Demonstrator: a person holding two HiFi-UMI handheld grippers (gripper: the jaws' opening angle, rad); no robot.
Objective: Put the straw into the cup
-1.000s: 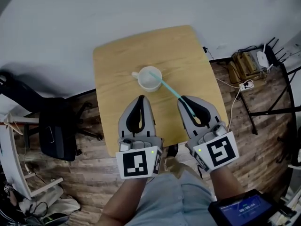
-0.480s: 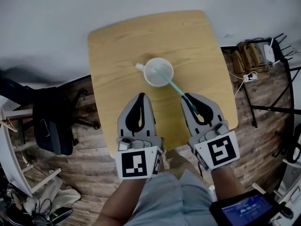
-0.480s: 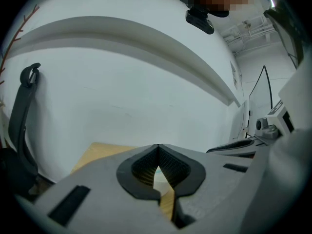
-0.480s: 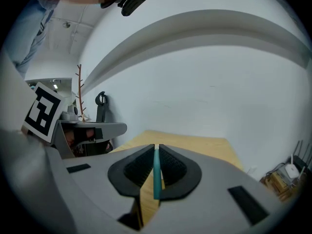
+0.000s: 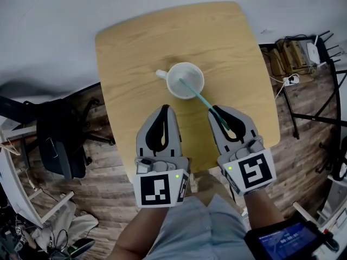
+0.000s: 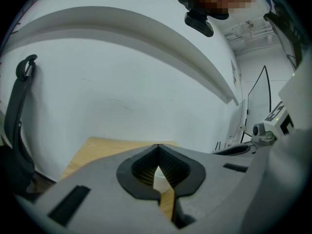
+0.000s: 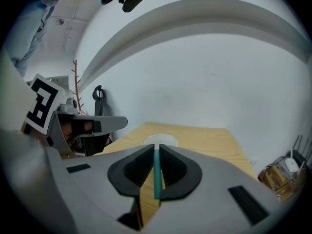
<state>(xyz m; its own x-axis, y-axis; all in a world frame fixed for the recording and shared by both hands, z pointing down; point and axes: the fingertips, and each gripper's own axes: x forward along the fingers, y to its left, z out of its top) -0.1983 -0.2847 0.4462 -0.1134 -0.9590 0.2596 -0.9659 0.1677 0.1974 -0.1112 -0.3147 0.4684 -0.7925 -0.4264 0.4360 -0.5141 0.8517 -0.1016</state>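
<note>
A white cup (image 5: 185,80) with a small handle stands on the square wooden table (image 5: 135,53). A teal straw (image 5: 198,95) runs from inside the cup over its near rim back to my right gripper (image 5: 212,108). In the right gripper view the straw (image 7: 156,174) lies between the tips, both pads still against it, and the jaws have just been opening a little; the cup (image 7: 161,139) is straight ahead. My left gripper (image 5: 164,108) hovers beside it over the table's near part, shut and empty, its tips (image 6: 157,145) meeting.
A black office chair (image 5: 62,140) stands left of the table on the plank floor. Cables and a power strip (image 5: 290,80) lie to the right, beside a dark metal frame (image 5: 320,118). A device with a lit screen (image 5: 282,242) sits at lower right.
Both grippers have come lower and nearer the cup. The straw's far end, earlier over the rim, now reaches down inside the cup.
</note>
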